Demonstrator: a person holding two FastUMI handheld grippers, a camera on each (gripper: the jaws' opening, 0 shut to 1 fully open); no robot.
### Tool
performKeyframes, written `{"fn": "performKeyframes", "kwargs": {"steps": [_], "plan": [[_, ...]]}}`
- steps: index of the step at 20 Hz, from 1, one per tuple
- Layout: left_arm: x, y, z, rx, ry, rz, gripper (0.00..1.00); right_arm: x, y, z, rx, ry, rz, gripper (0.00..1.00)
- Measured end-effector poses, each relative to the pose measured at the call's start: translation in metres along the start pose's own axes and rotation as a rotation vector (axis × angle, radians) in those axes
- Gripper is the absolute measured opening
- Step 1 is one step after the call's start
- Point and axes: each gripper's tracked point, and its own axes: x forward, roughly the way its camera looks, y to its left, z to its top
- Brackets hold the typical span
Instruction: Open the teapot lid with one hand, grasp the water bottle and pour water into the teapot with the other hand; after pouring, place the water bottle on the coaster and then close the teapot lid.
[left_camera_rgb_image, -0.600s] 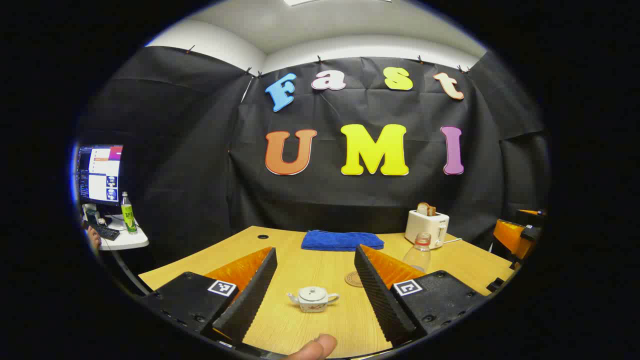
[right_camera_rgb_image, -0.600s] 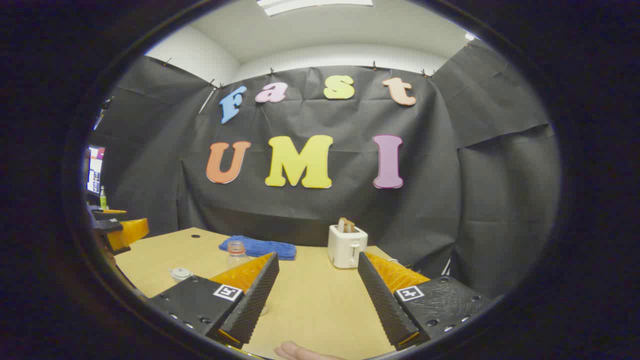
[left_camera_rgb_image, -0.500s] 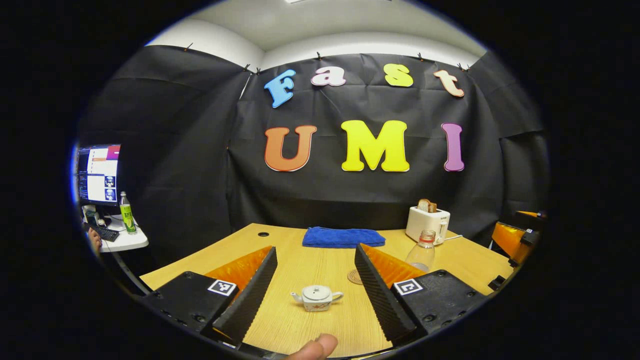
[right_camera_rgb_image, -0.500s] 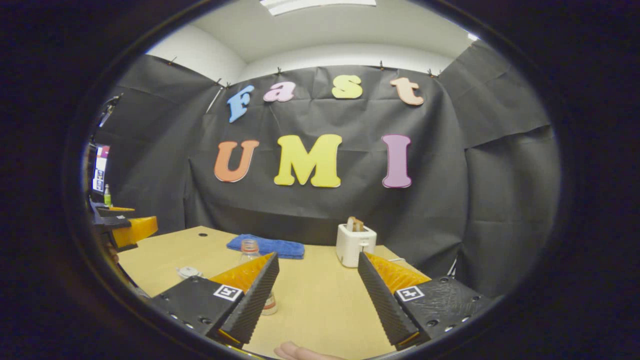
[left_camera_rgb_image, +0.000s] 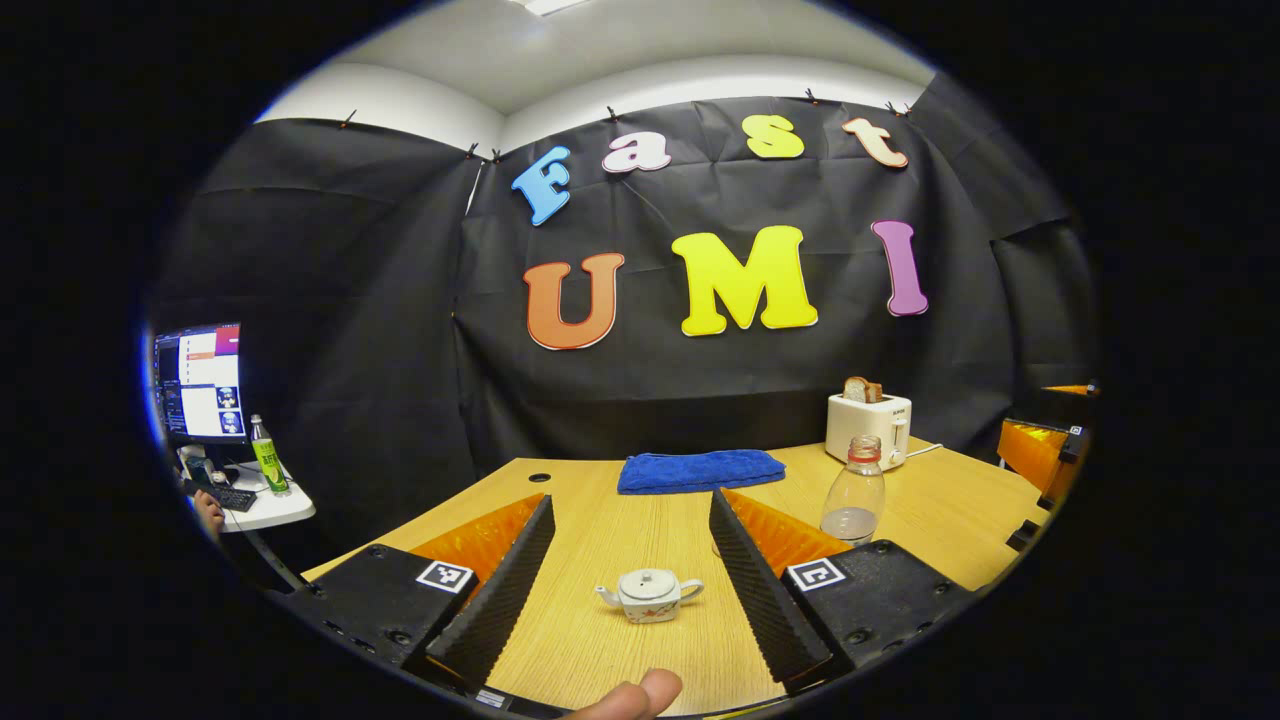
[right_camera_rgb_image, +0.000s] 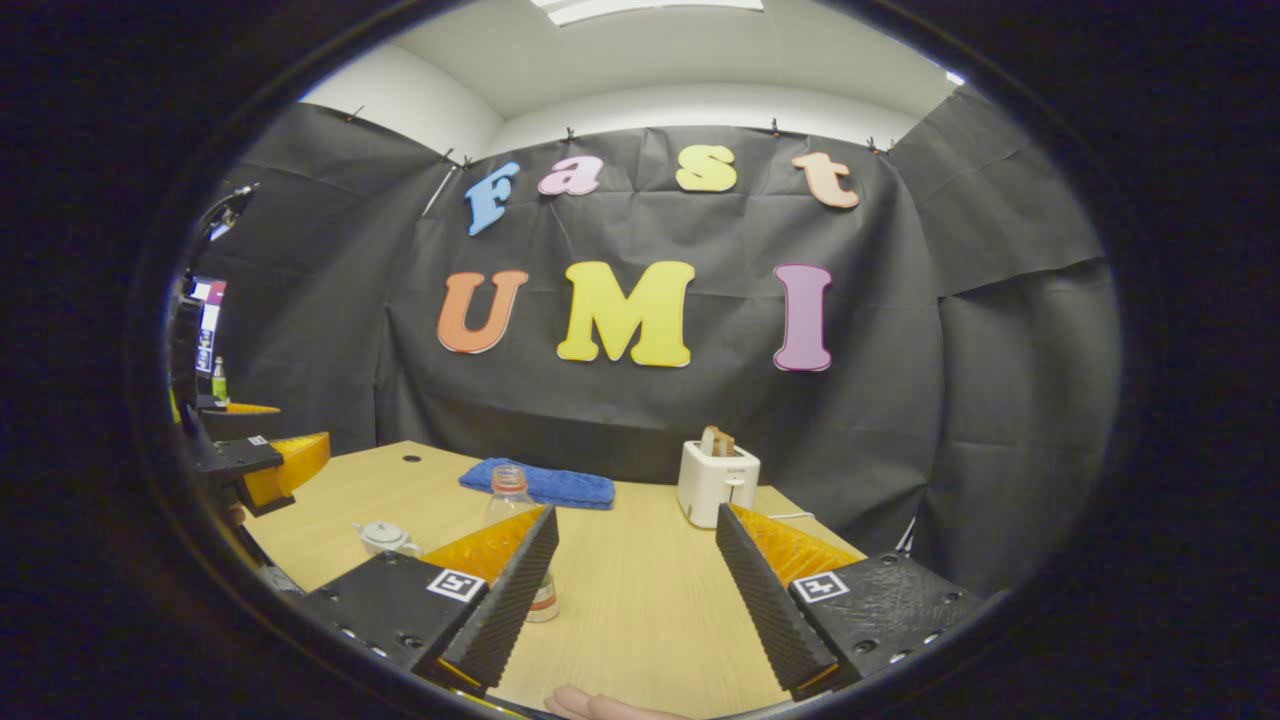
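Right gripper view: water bottle (right_camera_rgb_image: 512, 487) half-hidden.

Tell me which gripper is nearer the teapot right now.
Left. The left gripper faces the teapot head-on, with the pot framed between its open fingers, just ahead. The right gripper sits farther off, with the pot to its left.

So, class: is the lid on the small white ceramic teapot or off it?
On. The small white ceramic teapot stands on the wooden table with its knobbed lid seated on top.
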Motion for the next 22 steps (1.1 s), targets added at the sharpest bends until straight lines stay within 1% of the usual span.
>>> {"fn": "performKeyframes", "kwargs": {"steps": [2,8,9,10,12,14,16,19,20,21,22], "plan": [[0.000,-0.002,0.000,-0.006,-0.005,-0.010,0.98,0.001,0.001,0.000,0.007,0.001,0.006,0.98],[0.002,-0.001,-0.001,-0.038,-0.012,0.004,0.98,0.002,0.002,-0.002,0.011,-0.004,-0.001,0.95],[0.005,0.000,-0.001,-0.051,-0.019,0.005,0.98,0.002,0.002,-0.001,0.011,-0.005,-0.001,0.97],[0.009,0.003,-0.003,-0.059,-0.022,0.009,0.98,0.002,0.002,-0.001,0.011,-0.009,0.000,0.95],[0.027,0.014,-0.009,-0.079,-0.033,0.023,0.98,0.002,-0.001,0.000,-0.001,-0.015,-0.005,0.97],[0.042,0.011,-0.021,-0.095,-0.026,0.017,0.98,0.002,-0.005,0.003,-0.003,-0.028,-0.017,0.95],[0.060,0.003,-0.038,-0.099,-0.012,-0.009,0.98,0.004,-0.007,0.004,0.002,-0.039,-0.021,0.97],[0.085,-0.005,-0.071,-0.087,0.027,-0.023,0.98,0.009,-0.009,0.001,0.008,-0.035,-0.030,0.97],[0.091,-0.006,-0.077,-0.076,0.028,-0.020,0.98,0.009,-0.009,-0.001,0.010,-0.030,-0.032,0.95],[0.097,-0.006,-0.084,-0.065,0.036,-0.015,0.98,0.011,-0.009,-0.002,0.012,-0.024,-0.029,0.97],[0.101,-0.007,-0.092,-0.055,0.054,-0.014,0.98,0.011,-0.009,-0.004,0.013,-0.020,-0.028,0.95]]}}
